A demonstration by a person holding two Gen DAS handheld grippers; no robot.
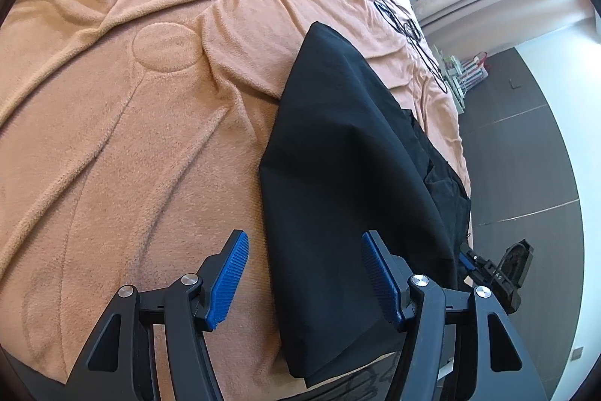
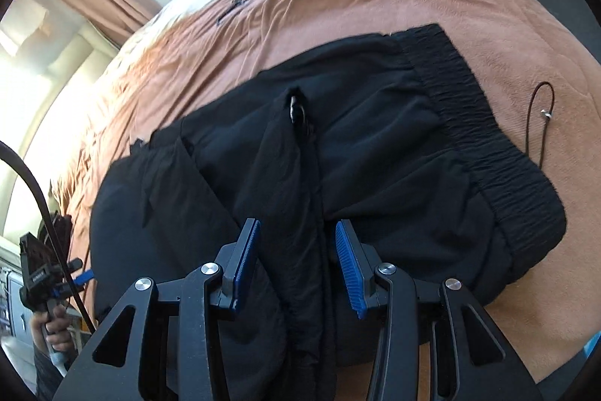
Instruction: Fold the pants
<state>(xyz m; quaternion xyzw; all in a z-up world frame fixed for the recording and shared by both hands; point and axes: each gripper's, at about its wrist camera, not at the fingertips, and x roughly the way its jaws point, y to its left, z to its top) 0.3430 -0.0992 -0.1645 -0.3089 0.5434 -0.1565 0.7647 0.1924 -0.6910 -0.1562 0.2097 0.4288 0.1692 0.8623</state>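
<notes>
The black pants (image 2: 338, 145) lie on the orange blanket (image 1: 131, 100), waistband (image 2: 488, 123) to the right in the right wrist view. The right gripper (image 2: 296, 265) hangs over their middle, its jaws partly open with a fabric ridge between them; I cannot tell if the pads pinch it. The left gripper (image 1: 304, 273) is wide open and holds nothing; the folded edge runs away from it, slightly to its right side. The right one seems nearer for the next fold.
</notes>
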